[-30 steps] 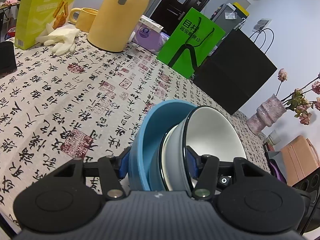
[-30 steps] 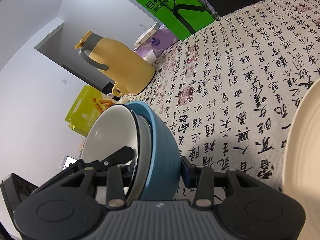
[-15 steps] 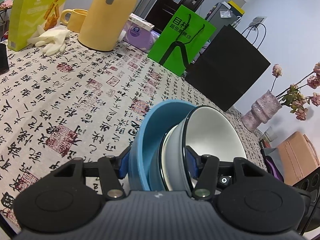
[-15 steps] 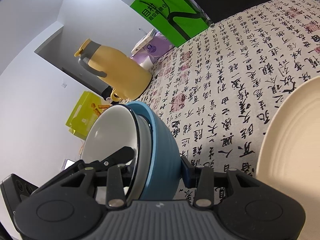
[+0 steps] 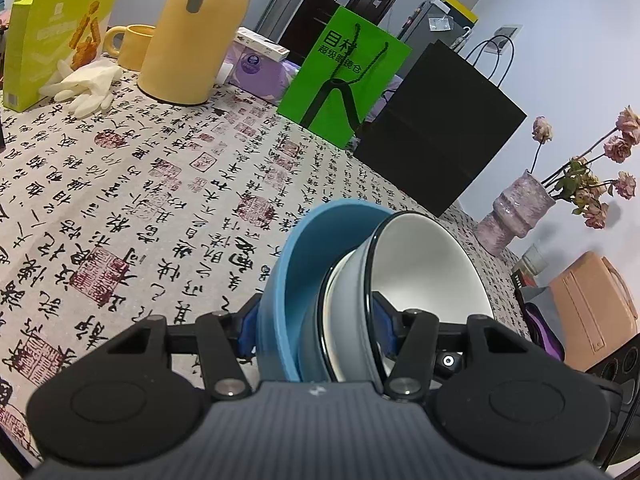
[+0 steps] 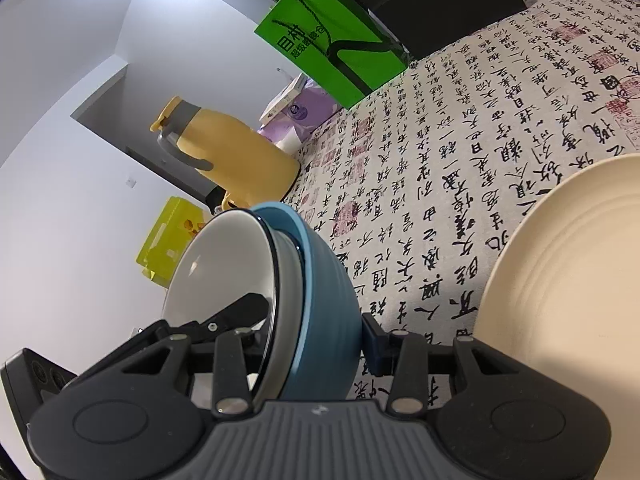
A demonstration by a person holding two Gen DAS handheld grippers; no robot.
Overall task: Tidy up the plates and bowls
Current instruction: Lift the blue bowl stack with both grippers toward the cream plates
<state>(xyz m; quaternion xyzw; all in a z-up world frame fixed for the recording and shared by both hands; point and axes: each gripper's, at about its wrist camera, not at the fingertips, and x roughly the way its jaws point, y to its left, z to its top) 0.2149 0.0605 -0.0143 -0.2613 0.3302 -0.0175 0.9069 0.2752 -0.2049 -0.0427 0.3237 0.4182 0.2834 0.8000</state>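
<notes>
Left claw (image 5: 318,330) and right claw (image 6: 316,338) each clamp the nested bowls from opposite sides, holding them above the desk (image 5: 132,200). The grey bowl (image 5: 428,268) sits inside the blue bowl (image 5: 296,272); the stack is tipped on its side, its opening facing sideways rather than up. Only the right wrist view shows the cream plate (image 6: 568,264) lying on the desk beside the bowls; only the left shows the vase (image 5: 516,212)

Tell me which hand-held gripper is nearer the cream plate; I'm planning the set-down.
Right. The right hand-held gripper is beside the cream plate; the left hand-held gripper grips the stack's far side, with no plate in its view.
</notes>
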